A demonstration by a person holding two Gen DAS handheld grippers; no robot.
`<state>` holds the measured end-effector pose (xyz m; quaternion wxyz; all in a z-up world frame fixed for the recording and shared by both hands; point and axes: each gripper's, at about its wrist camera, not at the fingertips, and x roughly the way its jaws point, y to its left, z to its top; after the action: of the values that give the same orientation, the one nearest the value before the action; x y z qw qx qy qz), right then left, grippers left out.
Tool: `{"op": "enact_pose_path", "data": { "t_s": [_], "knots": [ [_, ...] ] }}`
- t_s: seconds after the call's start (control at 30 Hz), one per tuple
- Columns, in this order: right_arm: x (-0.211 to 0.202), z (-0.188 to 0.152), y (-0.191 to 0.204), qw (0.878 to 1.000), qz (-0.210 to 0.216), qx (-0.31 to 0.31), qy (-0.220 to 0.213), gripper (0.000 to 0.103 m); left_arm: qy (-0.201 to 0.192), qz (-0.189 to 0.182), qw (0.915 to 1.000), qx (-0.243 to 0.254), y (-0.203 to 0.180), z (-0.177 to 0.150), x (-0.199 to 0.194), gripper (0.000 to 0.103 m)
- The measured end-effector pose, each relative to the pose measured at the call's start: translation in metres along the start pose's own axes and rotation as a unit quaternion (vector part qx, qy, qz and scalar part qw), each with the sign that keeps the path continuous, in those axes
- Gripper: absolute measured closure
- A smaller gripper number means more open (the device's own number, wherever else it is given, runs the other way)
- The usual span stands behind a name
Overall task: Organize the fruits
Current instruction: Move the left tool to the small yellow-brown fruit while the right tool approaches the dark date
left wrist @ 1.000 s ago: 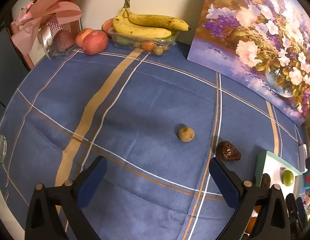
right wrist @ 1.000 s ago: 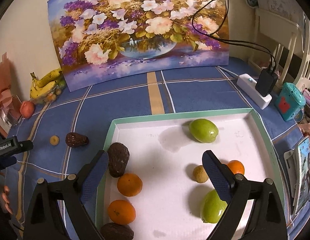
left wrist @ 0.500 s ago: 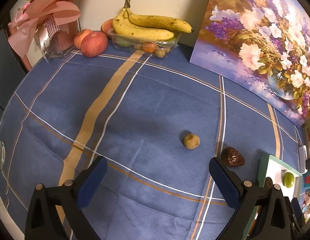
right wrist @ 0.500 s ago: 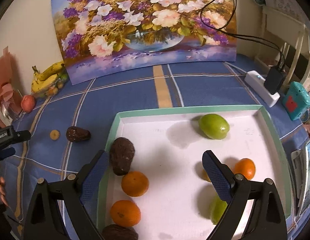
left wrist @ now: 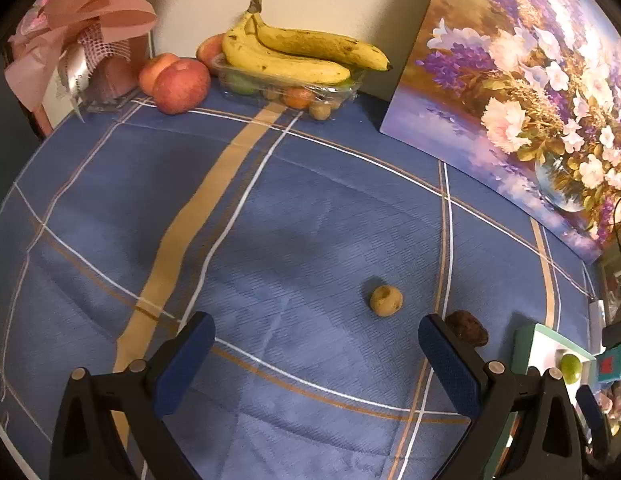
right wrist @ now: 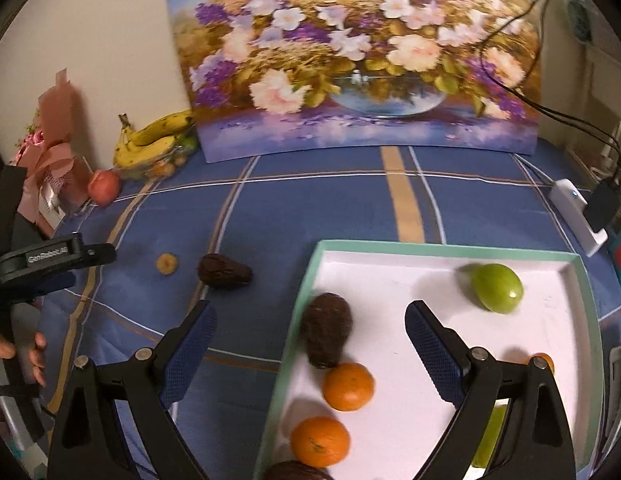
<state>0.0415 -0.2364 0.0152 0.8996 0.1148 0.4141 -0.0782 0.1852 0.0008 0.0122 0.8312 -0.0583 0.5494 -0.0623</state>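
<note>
My left claw point(left wrist: 314, 356) gapes empty over the blue checked desk point(left wrist: 270, 208); my right claw point(right wrist: 310, 340) is spread wide, holding nothing. A dark, wrinkled avocado point(right wrist: 224, 271) lies on the cloth left of the tray point(right wrist: 442, 248), long axis left-right, beside a small tan fruit point(right wrist: 167, 264). Only the right view shows the tray's oranges point(right wrist: 348, 386).

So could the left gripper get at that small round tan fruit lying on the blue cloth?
Probably yes. The left gripper is open, the small round tan fruit lies just ahead on bare blue cloth, and only a dark brown avocado sits apart beside it.
</note>
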Motion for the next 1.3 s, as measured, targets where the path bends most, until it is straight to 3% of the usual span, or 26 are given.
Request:
{"op": "enact_pose_path", "data": {
  "t_s": [0.37,0.97,1.07,1.3],
  "knots": [
    [0.02,0.021,0.035,0.998,0.063,-0.02,0.016,0.008,-0.014,-0.009,0.9998,-0.003,0.007,0.012,0.007,0.0],
    [0.091,0.031,0.066,0.995,0.039,-0.022,0.085,0.011,-0.003,-0.008,0.9998,-0.02,0.01,0.02,0.036,0.006],
    [0.102,0.031,0.069,0.995,0.035,-0.025,0.093,0.018,0.001,-0.008,0.9999,-0.014,0.004,0.02,0.041,0.006],
    [0.122,0.027,0.074,0.993,0.033,-0.026,0.112,0.019,0.011,-0.014,0.9998,-0.007,-0.005,0.017,0.052,0.006]
  ]
}}
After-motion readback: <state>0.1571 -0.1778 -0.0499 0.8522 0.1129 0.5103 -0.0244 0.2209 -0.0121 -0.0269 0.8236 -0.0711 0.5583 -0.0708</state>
